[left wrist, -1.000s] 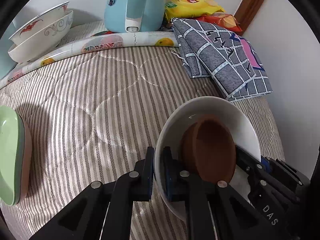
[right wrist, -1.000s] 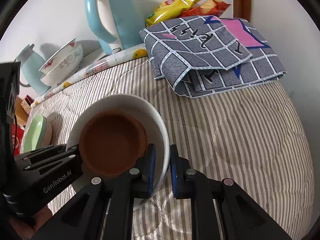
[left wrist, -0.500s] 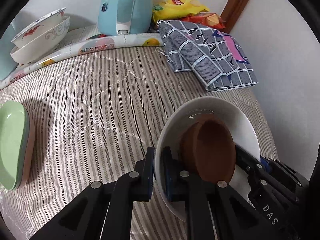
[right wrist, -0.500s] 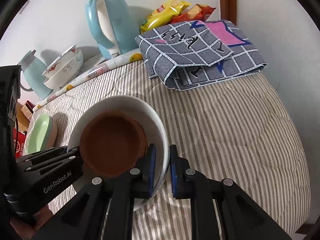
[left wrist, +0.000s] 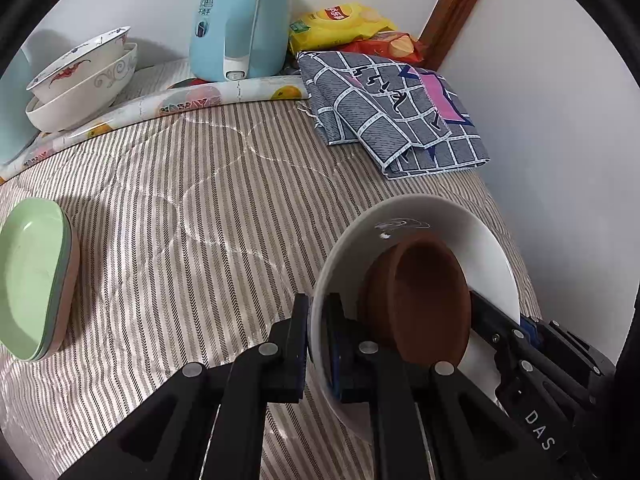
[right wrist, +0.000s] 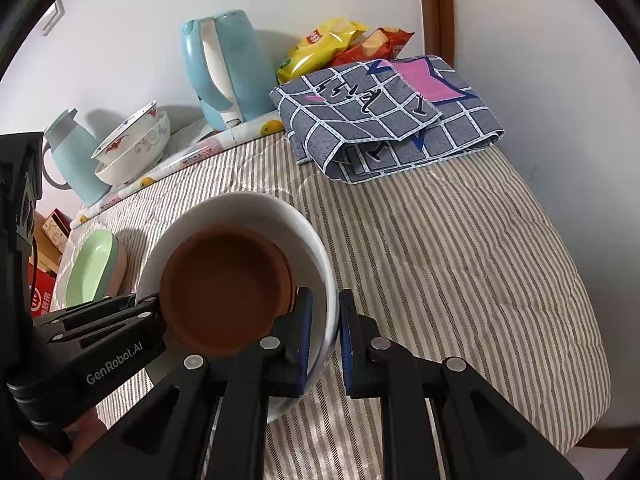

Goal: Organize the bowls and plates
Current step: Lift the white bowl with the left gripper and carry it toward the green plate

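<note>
A white bowl (left wrist: 420,216) with a brown bowl (left wrist: 424,300) nested in it is held above the striped cloth. My left gripper (left wrist: 318,316) is shut on the white bowl's near left rim. My right gripper (right wrist: 323,312) is shut on the same bowl (right wrist: 256,208) at its right rim, with the brown bowl (right wrist: 224,284) inside. Each gripper shows in the other's view, on the opposite rim. Two patterned white bowls (left wrist: 80,80) are stacked at the back left. Stacked green and pink dishes (left wrist: 32,276) sit at the left.
A light blue kettle (left wrist: 240,20) stands at the back beside a rolled fruit-print mat (left wrist: 160,104). A folded grey checked cloth (left wrist: 392,112) and snack bags (left wrist: 344,24) lie at the back right. A pale blue jug (right wrist: 72,160) stands far left. The wall is close on the right.
Both grippers have lifted and drawn back with the bowls, so the table and far objects look smaller and lower. The grip on the white bowl is unchanged.
</note>
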Demonstrator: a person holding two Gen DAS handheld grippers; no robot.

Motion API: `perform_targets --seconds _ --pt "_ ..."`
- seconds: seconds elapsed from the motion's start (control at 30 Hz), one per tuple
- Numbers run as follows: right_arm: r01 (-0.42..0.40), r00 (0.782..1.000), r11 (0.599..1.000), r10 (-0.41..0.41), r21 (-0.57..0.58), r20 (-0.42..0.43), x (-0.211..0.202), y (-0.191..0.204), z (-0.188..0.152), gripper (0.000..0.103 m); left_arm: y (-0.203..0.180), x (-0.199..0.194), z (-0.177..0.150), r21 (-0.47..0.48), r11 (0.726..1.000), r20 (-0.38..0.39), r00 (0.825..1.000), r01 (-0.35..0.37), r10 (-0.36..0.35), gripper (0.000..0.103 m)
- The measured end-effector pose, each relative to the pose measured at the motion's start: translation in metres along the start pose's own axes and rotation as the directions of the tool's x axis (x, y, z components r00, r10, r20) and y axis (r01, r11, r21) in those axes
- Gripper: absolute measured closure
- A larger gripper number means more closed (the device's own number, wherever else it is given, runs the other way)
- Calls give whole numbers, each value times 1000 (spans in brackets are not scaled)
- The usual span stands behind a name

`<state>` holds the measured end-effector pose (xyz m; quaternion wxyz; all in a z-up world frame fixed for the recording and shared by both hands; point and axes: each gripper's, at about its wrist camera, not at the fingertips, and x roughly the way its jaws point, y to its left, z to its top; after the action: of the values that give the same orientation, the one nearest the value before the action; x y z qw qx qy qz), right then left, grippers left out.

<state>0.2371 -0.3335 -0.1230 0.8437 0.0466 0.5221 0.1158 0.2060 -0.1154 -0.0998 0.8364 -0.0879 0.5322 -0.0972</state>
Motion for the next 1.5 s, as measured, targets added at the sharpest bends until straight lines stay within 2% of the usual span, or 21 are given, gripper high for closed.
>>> perform_targets --seconds 0.8,1.5 --pt "-16 997 1000 15 2 73 -35 33 10 90 18 -45 8 24 1000 65 998 -1 0 94" --pt "-42 995 999 44 -24 90 -31 78 24 91 62 -65 20 -7 1000 85 996 -12 13 94"
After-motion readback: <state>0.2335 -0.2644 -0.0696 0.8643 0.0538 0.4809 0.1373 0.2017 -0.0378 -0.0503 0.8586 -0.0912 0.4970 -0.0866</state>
